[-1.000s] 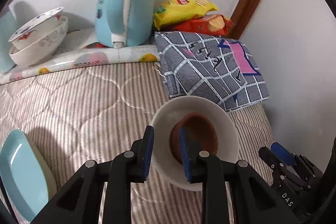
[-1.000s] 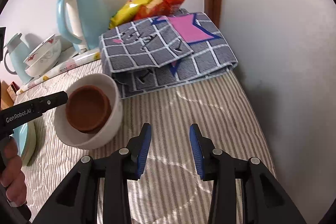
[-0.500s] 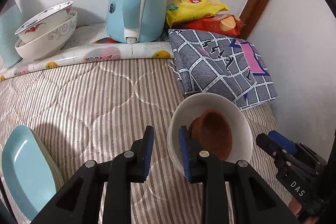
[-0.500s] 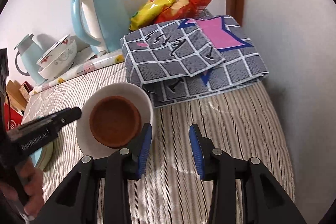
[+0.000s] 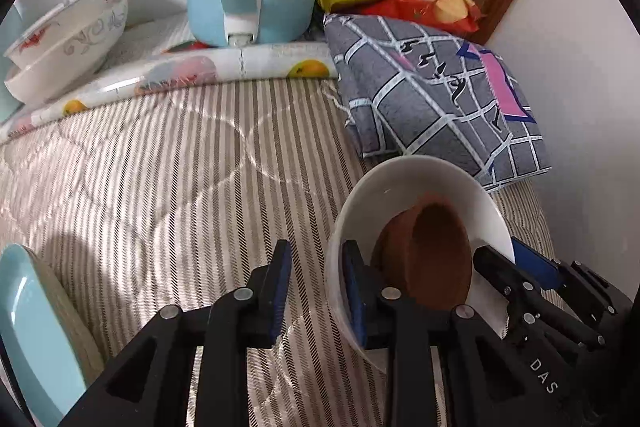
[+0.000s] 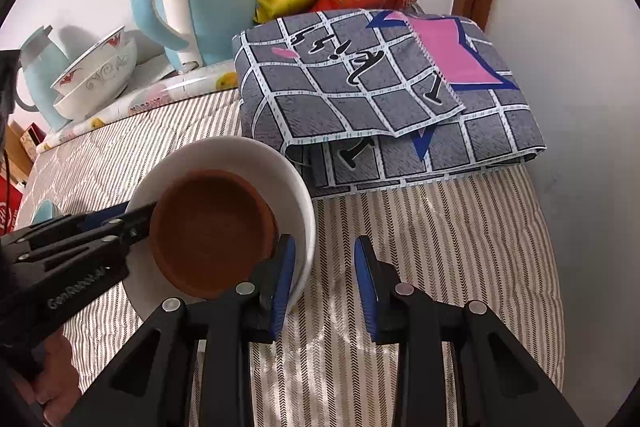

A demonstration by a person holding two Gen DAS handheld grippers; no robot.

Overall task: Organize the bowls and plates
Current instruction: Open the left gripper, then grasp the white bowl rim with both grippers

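striped quilt [image 5: 168, 163], nested bowls [image 6: 240, 167]

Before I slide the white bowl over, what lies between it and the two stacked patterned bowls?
Only bare striped quilt, then the fruit-print roll in front of the stacked patterned bowls; left wrist view shows it beyond the white bowl.

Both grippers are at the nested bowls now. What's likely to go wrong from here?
The white bowl sits tilted, so the brown bowl inside may slide out. The right gripper, jaws just closing, straddles the white rim without pinching it yet; a shallow grip could slip.
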